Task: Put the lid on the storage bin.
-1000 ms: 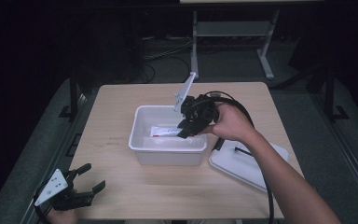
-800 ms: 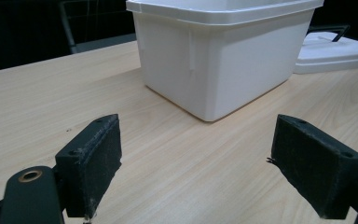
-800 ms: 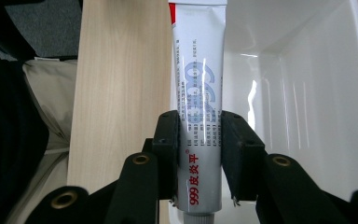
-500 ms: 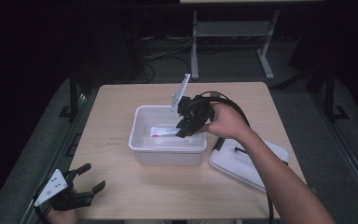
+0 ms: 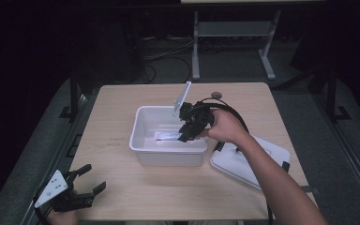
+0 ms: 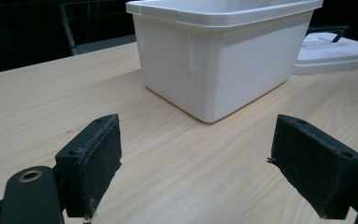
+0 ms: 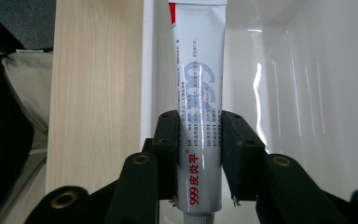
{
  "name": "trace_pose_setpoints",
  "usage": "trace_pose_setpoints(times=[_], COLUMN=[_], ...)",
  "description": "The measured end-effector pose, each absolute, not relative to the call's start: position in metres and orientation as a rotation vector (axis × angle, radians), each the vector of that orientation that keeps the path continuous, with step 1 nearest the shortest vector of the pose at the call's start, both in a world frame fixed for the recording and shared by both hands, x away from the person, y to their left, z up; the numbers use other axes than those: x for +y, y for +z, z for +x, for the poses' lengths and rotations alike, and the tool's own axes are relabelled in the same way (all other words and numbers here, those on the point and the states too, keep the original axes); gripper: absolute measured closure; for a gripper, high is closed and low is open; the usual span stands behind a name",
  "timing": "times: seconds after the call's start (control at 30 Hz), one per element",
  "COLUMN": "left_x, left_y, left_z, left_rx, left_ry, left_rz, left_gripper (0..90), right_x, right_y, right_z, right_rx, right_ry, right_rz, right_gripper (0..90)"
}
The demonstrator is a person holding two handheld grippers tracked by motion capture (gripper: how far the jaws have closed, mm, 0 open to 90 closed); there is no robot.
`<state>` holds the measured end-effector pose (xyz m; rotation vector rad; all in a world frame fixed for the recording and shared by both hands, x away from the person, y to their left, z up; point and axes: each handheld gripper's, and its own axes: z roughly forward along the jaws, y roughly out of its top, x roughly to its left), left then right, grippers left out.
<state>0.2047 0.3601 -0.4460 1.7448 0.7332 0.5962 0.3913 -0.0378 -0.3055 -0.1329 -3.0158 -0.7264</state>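
A white tube (image 7: 198,60) with red and blue print is pinched between the pads of my right gripper (image 7: 199,140), which is shut on it near its cap end. From above, that gripper (image 5: 185,136) reaches down into the white bin (image 5: 143,123) from its right side, and the tube (image 5: 168,136) points left, low inside the bin. At the table's front left corner my left gripper (image 5: 93,178) rests open with nothing in it. In the left gripper view its jaws (image 6: 209,168) stand wide apart, facing the bin (image 6: 223,60).
The bin's white lid (image 5: 258,161) lies flat on the table to the right of the bin, under the person's forearm; the lid (image 6: 335,51) also shows behind the bin. Bare wooden table (image 5: 117,112) surrounds the bin. Dark floor, cables and a stand lie beyond.
My right gripper has sunk lower into the bin with the tube still in its grip. The left gripper has stayed where it was.
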Motion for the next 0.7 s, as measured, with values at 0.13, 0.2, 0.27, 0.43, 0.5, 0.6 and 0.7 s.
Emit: trace_pose_setpoints(times=[0.13,0.2,0.27,0.43,0.5,0.6,0.7], left_x=[0.36,0.36,0.36,0.36,0.359,0.359,0.359], left_y=[-0.446,-0.446,-0.445,-0.445,-0.445,-0.446,-0.446], left_z=[0.205,0.204,0.204,0.204,0.204,0.204,0.204], left_rx=[0.733,0.732,0.732,0.733,0.732,0.731,0.731], left_ry=[0.596,0.599,0.599,0.598,0.598,0.597,0.597], left_rz=[1.746,1.747,1.746,1.748,1.748,1.746,1.747], left_gripper=[15.7,15.7,15.7,15.7,15.7,15.7,15.7], right_x=[-0.039,-0.039,-0.039,-0.039,-0.039,-0.04,-0.04], right_y=[-0.311,-0.314,-0.318,-0.326,-0.328,-0.331,-0.335], right_z=[0.392,0.392,0.393,0.392,0.392,0.393,0.394], right_rx=[-3.012,-3.009,-3.007,-3.003,-3.002,-2.998,-2.994], right_ry=[-0.712,-0.708,-0.701,-0.69,-0.683,-0.684,-0.682], right_rz=[-0.146,-0.152,-0.153,-0.155,-0.163,-0.161,-0.166], right_gripper=[68.1,68.1,68.1,68.1,68.1,68.1,68.1])
